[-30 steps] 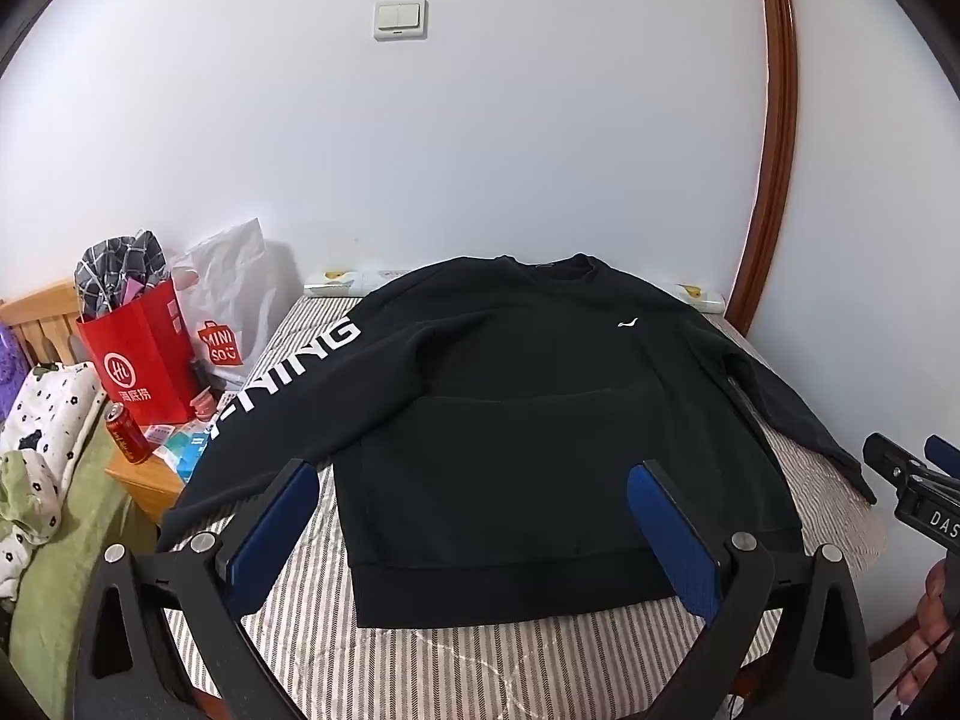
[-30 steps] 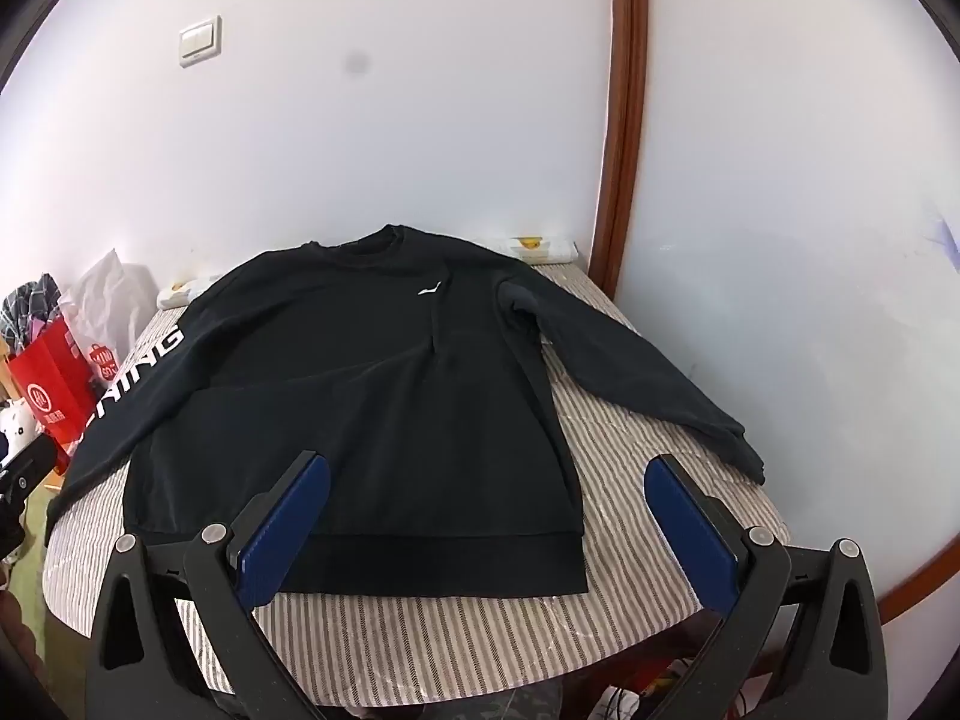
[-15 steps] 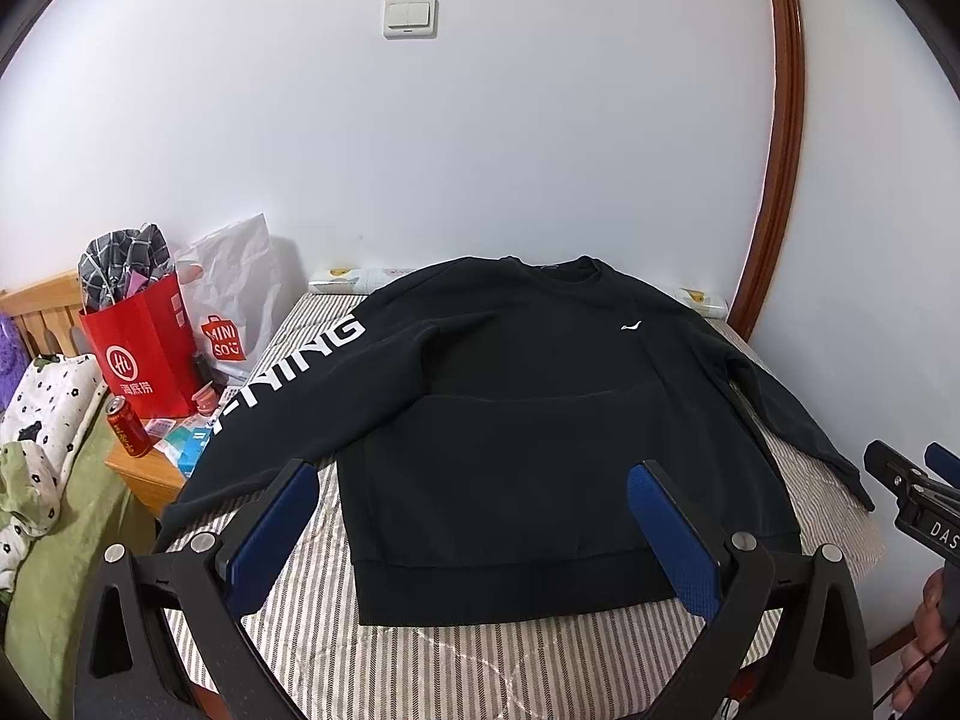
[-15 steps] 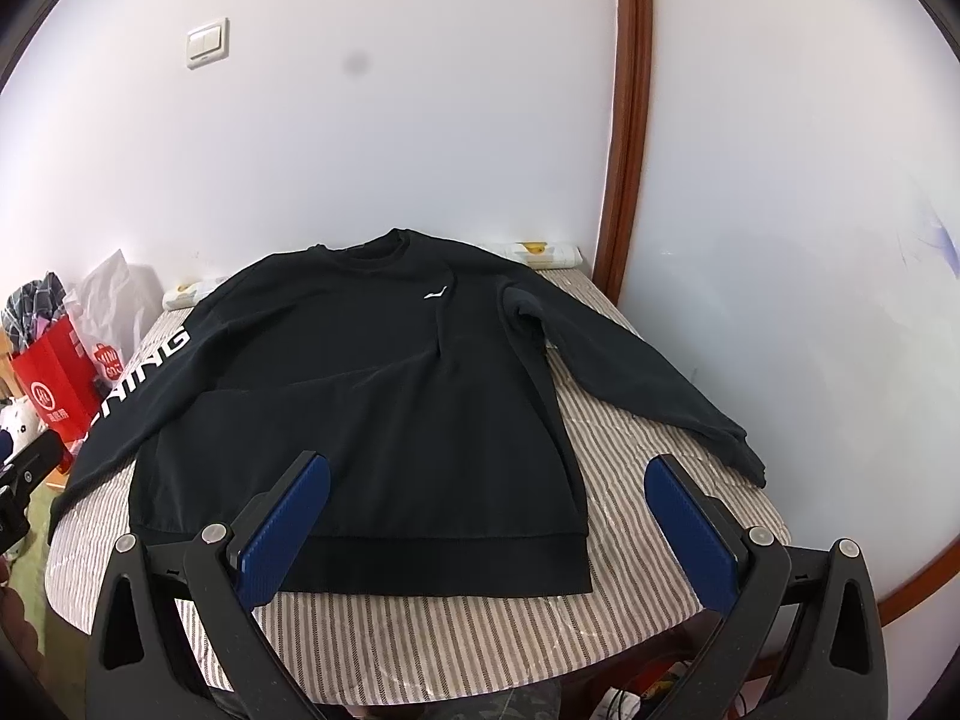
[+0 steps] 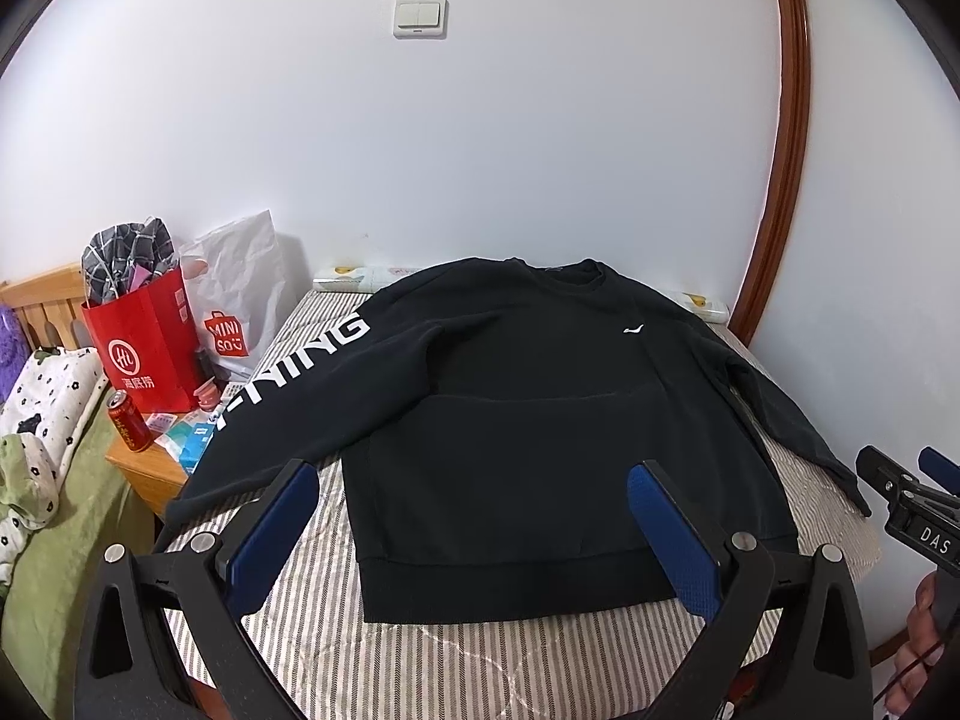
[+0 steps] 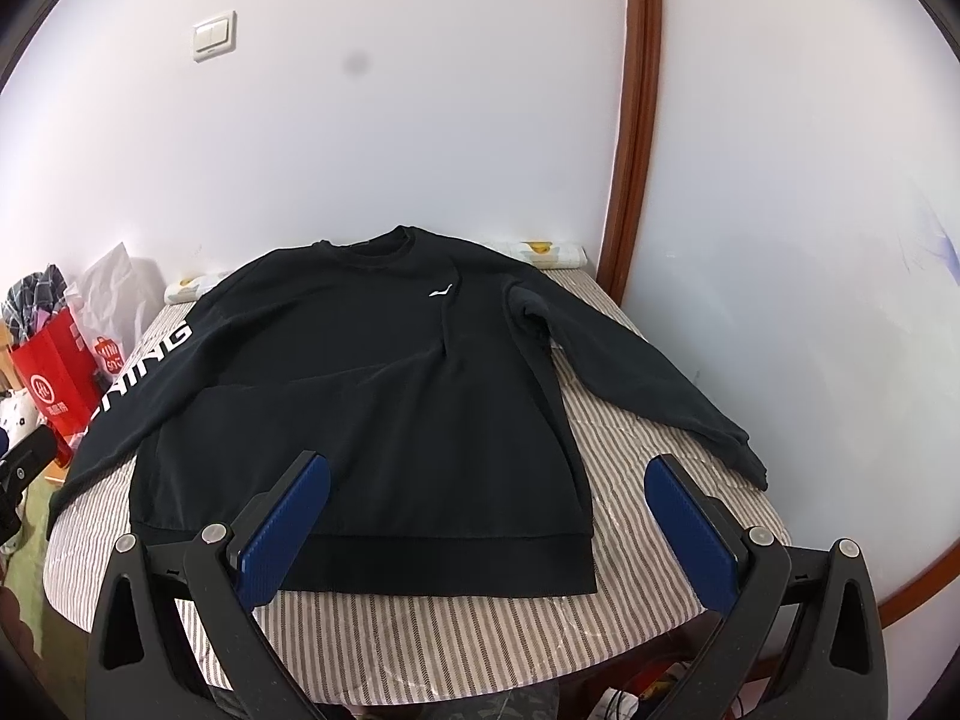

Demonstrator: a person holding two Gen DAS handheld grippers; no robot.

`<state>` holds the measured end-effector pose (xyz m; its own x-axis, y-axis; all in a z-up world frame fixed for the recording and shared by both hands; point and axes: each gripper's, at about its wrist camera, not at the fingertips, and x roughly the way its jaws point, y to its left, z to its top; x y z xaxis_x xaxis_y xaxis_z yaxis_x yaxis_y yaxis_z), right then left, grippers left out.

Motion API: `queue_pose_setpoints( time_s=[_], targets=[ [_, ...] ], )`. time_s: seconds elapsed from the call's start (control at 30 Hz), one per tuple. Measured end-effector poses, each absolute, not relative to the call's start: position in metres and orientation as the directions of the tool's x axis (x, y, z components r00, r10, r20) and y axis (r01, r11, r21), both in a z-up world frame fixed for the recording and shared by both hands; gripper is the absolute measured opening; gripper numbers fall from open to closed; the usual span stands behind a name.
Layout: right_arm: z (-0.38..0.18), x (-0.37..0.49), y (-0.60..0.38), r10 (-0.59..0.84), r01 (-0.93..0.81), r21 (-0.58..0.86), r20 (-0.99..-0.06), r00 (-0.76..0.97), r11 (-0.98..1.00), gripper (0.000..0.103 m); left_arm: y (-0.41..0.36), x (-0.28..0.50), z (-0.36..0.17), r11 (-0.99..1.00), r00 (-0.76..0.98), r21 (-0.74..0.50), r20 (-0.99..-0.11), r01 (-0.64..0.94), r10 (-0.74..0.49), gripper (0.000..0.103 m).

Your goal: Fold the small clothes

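Left tongs (image 5: 474, 531) and right tongs (image 6: 489, 531) both gape wide, holding nothing, above the near hem; black sweatshirt (image 6: 360, 396) lies flat on the striped bed (image 6: 456, 630). Risks: lettered sleeve (image 5: 288, 372) hangs off the edge and could drag the body; a one-layer pinch would skew the fold.

Black sweatshirt (image 5: 540, 420) with white letters on one sleeve, lying flat, front up, sleeves spread out, on the striped bed (image 5: 492, 660).
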<state>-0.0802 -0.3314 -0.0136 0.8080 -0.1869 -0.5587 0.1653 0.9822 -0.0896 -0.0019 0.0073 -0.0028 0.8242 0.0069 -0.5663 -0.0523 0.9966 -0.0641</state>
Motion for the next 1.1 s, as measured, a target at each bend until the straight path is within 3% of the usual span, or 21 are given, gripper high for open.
queue_pose_setpoints(
  time_s=[1.1],
  targets=[
    [-0.0165, -0.0814, -0.3331, -0.19, 0.179, -0.076, -0.562, 0.805, 0.981, 0.103, 0.0038, 0.0018, -0.0001, 0.996, 0.82, -0.078, -0.573, -0.041, -0.011, 0.103]
  ],
)
